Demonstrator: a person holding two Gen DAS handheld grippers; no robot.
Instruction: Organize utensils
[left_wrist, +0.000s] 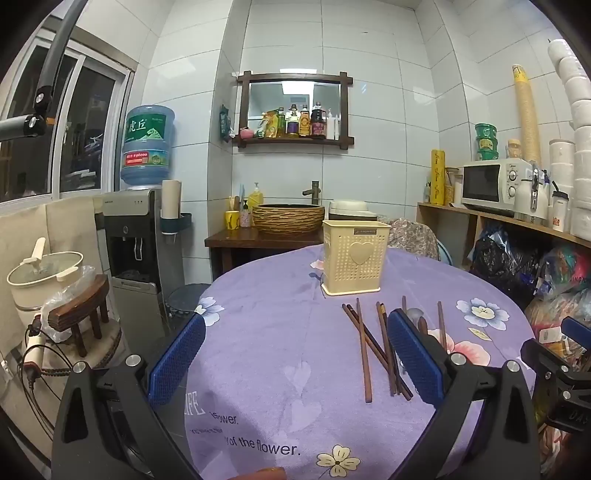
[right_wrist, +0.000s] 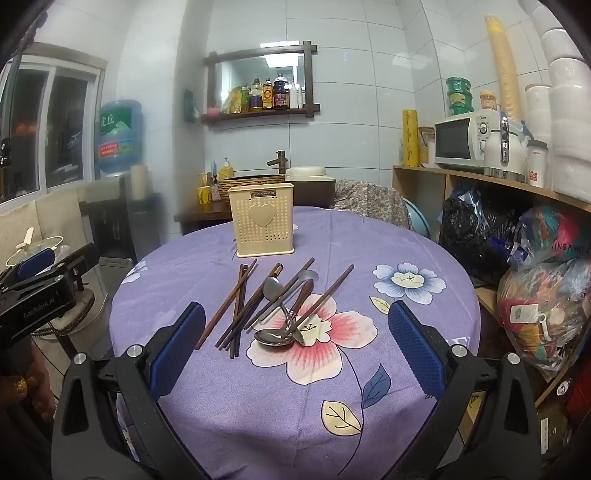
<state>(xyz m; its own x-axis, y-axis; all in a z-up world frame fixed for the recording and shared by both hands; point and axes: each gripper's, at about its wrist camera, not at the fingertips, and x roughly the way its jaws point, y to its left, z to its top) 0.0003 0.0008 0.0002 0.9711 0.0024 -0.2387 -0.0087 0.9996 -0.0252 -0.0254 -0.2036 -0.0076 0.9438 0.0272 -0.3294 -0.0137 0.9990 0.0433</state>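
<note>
A round tabletop (right_wrist: 424, 236) under a purple flowered cloth carries the utensils. A cream perforated holder (right_wrist: 262, 221) with a heart on its front stands upright toward the far edge, just left of the middle line in the right wrist view. In front of it, toward the centre, lies a loose heap: dark wooden chopsticks (right_wrist: 236, 306) fanned and crossing one another on the left side of the heap, and metal spoons (right_wrist: 275, 334) on the right side, overlapping on the pink flower print. One long chopstick (right_wrist: 325, 295) lies slanted across the spoons.

The right tool (right_wrist: 295, 332) hangs above the near edge, its blue pads spread wide with nothing between them; the heap lies beyond and between the two fingers. The left tool (left_wrist: 295, 343) is likewise spread and empty, held over the near-left part of the tabletop. In its view the holder (left_wrist: 354, 258) stands ahead and to the right, and the chopsticks (left_wrist: 369, 350) lie just beside its right finger, which hides part of the spoons.

A microwave (right_wrist: 465, 138) sits on a wooden shelf beyond the right edge.
</note>
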